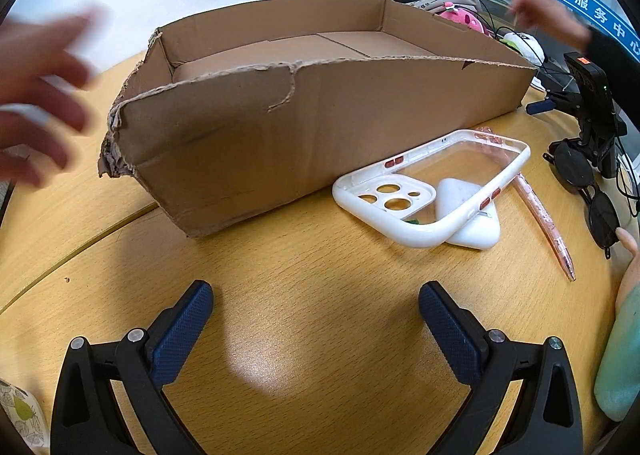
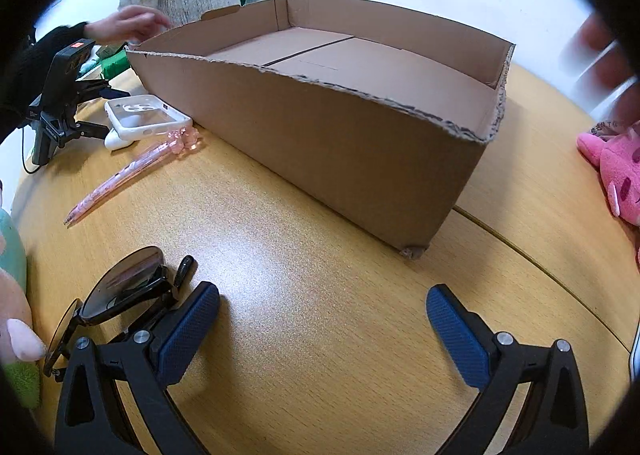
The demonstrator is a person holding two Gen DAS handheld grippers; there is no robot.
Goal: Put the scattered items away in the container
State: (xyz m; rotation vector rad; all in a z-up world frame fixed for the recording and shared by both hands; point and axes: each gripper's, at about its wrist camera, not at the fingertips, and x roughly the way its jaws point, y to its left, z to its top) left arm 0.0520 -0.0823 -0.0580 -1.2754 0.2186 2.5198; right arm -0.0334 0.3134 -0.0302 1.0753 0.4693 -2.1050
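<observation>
1. My left gripper (image 1: 316, 305) hangs over bare wooden table (image 1: 304, 267), blue-padded fingers (image 1: 182, 329) spread wide, nothing between them.
2. My right gripper (image 2: 323, 309) is the same: fingers apart, holding nothing, over the tabletop.
3. Cardboard box (image 1: 280, 107) sits just ahead of both grippers. Top is open with torn edges, and the inside looks bare in both views.
4. White phone case (image 1: 430, 185) lies on the table right beside the box's near wall, propped on a white earbud case (image 1: 478, 229) that sits partly under it.
5. Pink pen (image 1: 544, 215) lies next to the phone case, its topper end near the box; I can't tell if it touches the case.
6. Black sunglasses (image 2: 120, 291) lie folded on the table, touching or just beside my right gripper's left finger in the right wrist view. In the left wrist view they're far right, beyond the pen.
7. Another black handheld gripper rig (image 1: 592, 103) stands at the table's far right edge in the left wrist view, near the box's end.
8. Blurred hand (image 1: 40, 95) sits left of the box in the left wrist view; another hand (image 2: 128, 25) reaches near the box's far corner.
9. Pink plush toy (image 2: 616, 171) is at the right edge in the right wrist view, well apart from the box.
</observation>
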